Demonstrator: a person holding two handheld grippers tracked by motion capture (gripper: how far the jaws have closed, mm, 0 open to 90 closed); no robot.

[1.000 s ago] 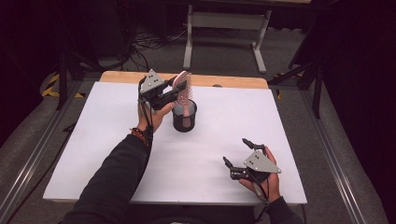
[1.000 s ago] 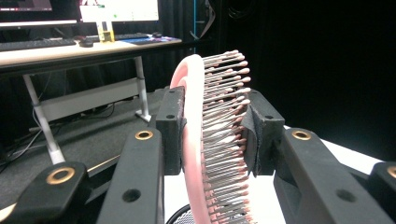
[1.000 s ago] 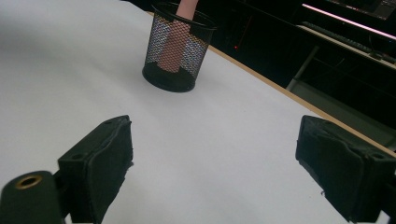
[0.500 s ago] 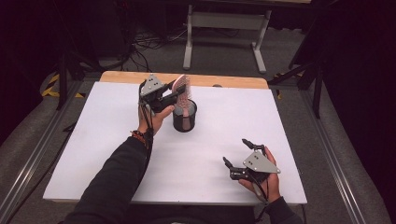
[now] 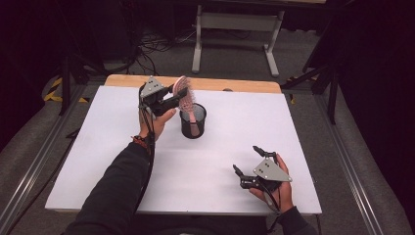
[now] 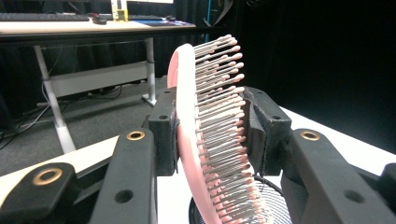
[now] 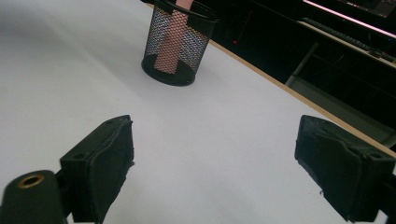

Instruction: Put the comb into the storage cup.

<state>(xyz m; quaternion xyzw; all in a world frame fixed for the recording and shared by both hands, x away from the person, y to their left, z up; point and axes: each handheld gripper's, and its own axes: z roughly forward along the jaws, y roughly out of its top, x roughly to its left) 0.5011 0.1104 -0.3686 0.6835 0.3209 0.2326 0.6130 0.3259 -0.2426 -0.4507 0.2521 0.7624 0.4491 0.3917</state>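
In the high view a black mesh cup (image 5: 193,123) stands on the white table (image 5: 98,147), toward its far edge, and serves as the landmark here. A pink hairbrush (image 5: 186,102) stands in it, handle down inside the mesh and bristled head leaning out above the rim toward the left gripper (image 5: 169,102), which sits just to the left of the cup at the level of the brush head. From above, the jaws reach to either side of the head, but how tightly cannot be read there. The left gripper view settles it: the hairbrush (image 6: 205,135) stands between the two black pads, its pink back against the left pad (image 6: 164,135) and its bristle tips brushing the right pad (image 6: 261,135); the jaws have just been easing apart, yet the pads still touch the head on both sides, so it is still lightly pinched. That view also catches the cup's rim (image 6: 275,196) low down, right under the brush, which places the head directly above the cup. The right gripper (image 5: 247,162) rests in the person's hand well nearer than the cup and to its right, close to the table's near edge. The right gripper view shows its two pads spread wide with bare table between them, and beyond them the cup (image 7: 180,44) with the pink handle seen through the mesh reaching to the bottom, a detail the high view only hints at.
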